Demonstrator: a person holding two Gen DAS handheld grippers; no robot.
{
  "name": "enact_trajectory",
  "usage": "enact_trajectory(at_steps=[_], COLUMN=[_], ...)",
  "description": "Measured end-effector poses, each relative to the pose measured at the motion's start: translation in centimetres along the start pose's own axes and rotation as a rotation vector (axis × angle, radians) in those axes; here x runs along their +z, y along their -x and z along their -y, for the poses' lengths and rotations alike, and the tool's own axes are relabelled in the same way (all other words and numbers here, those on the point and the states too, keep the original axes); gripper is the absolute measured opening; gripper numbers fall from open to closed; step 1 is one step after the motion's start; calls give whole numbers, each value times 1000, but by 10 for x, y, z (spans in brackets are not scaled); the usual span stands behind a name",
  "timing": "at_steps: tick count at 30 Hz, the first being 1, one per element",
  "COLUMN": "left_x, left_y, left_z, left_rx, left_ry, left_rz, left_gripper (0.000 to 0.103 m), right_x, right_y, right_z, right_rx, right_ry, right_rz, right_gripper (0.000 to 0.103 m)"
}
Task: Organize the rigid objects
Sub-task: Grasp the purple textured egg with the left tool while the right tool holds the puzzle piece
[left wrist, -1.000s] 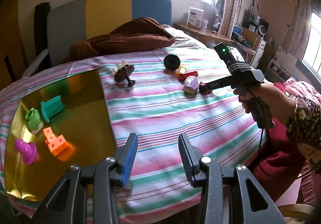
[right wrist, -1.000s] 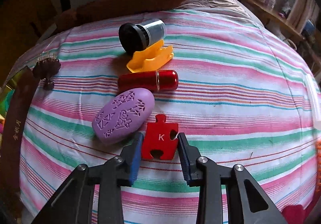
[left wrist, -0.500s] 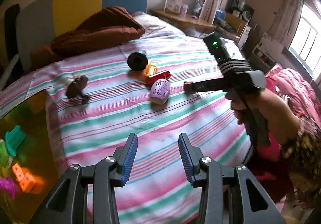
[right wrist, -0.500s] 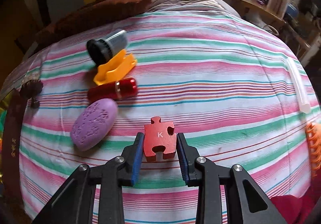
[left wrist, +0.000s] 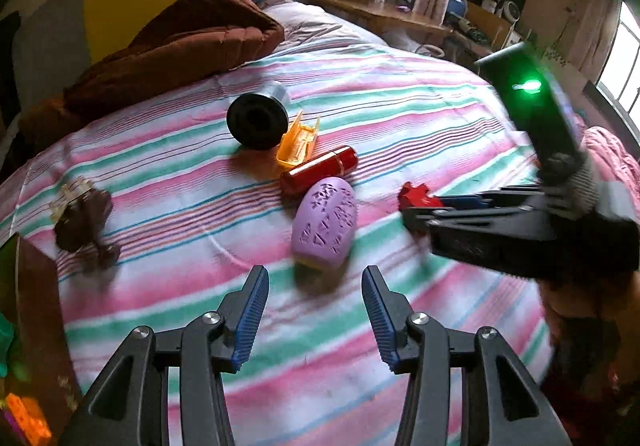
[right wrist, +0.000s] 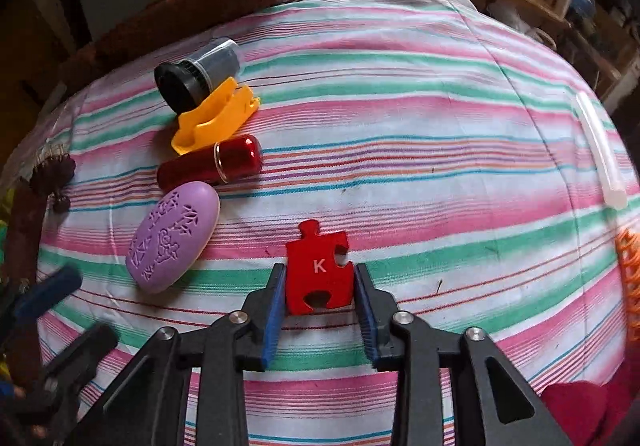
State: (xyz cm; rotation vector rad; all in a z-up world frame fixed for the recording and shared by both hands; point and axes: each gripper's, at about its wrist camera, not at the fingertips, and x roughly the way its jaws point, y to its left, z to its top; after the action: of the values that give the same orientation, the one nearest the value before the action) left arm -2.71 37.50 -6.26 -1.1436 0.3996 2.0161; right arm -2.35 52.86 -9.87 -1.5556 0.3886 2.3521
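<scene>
My right gripper (right wrist: 319, 286) is shut on a red puzzle piece (right wrist: 318, 270) marked K, held just over the striped bedspread (right wrist: 400, 118); the same piece (left wrist: 416, 197) shows in the left wrist view at the right gripper's tips. My left gripper (left wrist: 315, 306) hangs just short of a purple carved oval (left wrist: 325, 221), its jaws opening with nothing between them. Beyond the oval lie a red cylinder (left wrist: 320, 168), a yellow clip (left wrist: 299, 140) and a black-capped jar (left wrist: 258, 120). A brown ornament (left wrist: 82, 220) lies to the left.
A gold-brown box edge (left wrist: 36, 286) with coloured toys inside sits at the far left. A brown quilt (left wrist: 172, 46) lies at the head of the bed. A clear stick (right wrist: 600, 150) and an orange comb-like thing (right wrist: 630, 270) lie at the right.
My left gripper has swung right from the box toward the purple oval, and its jaws have widened. My right gripper has closed on the red puzzle piece and lifted it slightly.
</scene>
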Motion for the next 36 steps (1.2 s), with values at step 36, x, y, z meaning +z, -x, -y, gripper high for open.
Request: enact_trajectory(at_steps=[36], left_x=[-12], left_y=[-28], left_z=[-2], left_rx=[23], left_ry=[0], left_rz=[160], left_gripper=[46], right_x=[11], right_y=[18], right_z=[15], right_rx=[79], right_ry=[-52], right_rz=[85], right_gripper=[32])
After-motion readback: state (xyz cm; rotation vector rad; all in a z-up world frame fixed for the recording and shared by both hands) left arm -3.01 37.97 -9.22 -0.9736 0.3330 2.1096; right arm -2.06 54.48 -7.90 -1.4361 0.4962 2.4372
